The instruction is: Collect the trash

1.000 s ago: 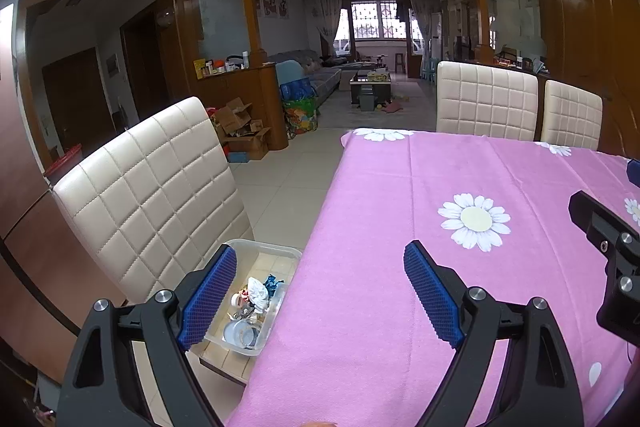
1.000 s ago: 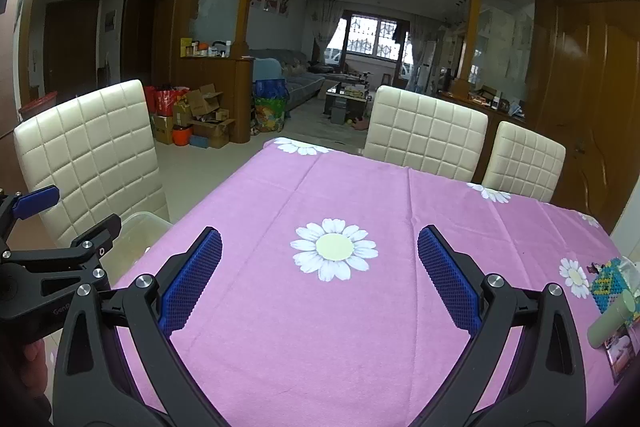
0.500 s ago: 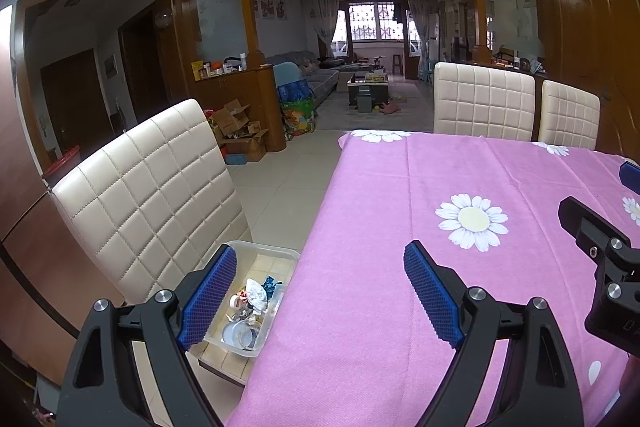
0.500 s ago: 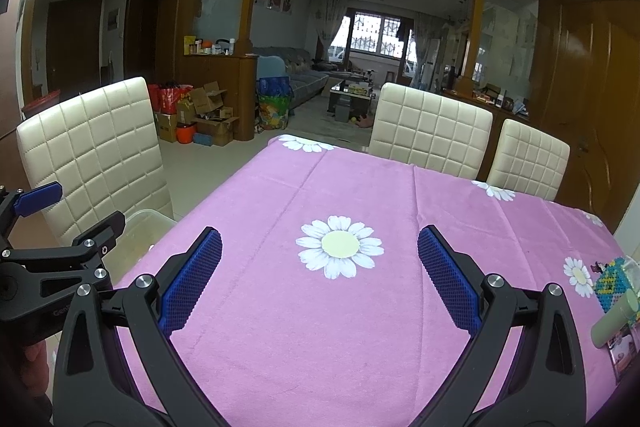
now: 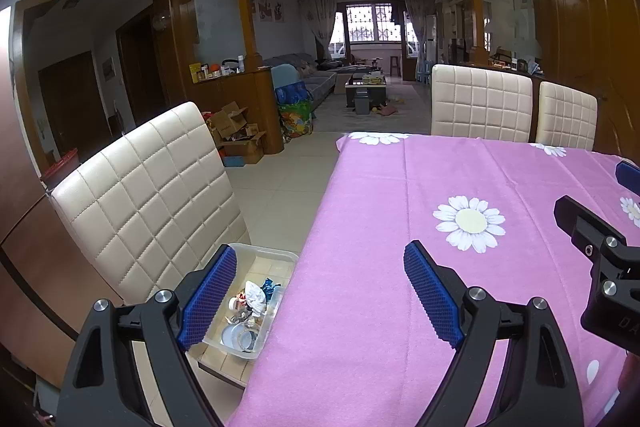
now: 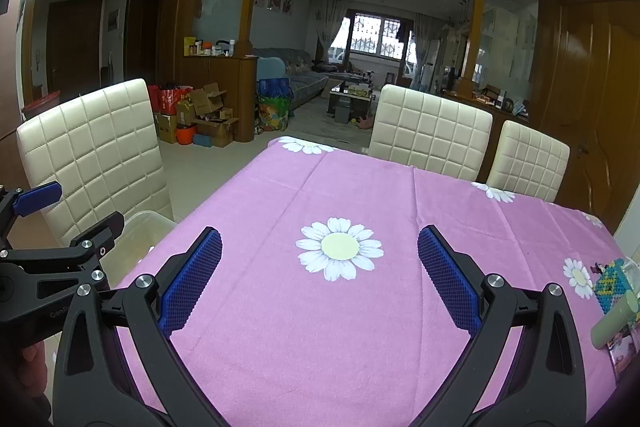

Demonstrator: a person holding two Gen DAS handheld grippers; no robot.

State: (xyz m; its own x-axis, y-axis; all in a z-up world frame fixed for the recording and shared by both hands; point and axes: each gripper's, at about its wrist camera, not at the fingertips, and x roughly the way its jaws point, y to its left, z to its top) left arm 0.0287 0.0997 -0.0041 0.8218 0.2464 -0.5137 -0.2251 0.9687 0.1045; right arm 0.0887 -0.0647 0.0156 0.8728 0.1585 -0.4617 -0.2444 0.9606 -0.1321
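Left wrist view: the left tongs [image 5: 316, 291] stand wide apart and empty. Below their left finger, a clear plastic bin [image 5: 256, 295] sits on a chair seat beside the bench [image 5: 400, 307]. It holds the trash [image 5: 250, 311]: crumpled white paper, a blue wrapper and round lids. Compared with the earlier frame, the bin contents are unchanged.

Right wrist view: the right tongs [image 6: 320, 279] stand wide apart and empty above the pink daisy cloth. The bin rim shows left of them. Their position is unchanged from the earlier frame.

A pink tablecloth [image 6: 360, 327] is showing white daisies, cream quilted chairs [image 6: 96, 155] are standing around, and blue textured pads [image 6: 190, 281] are lining black grippers.
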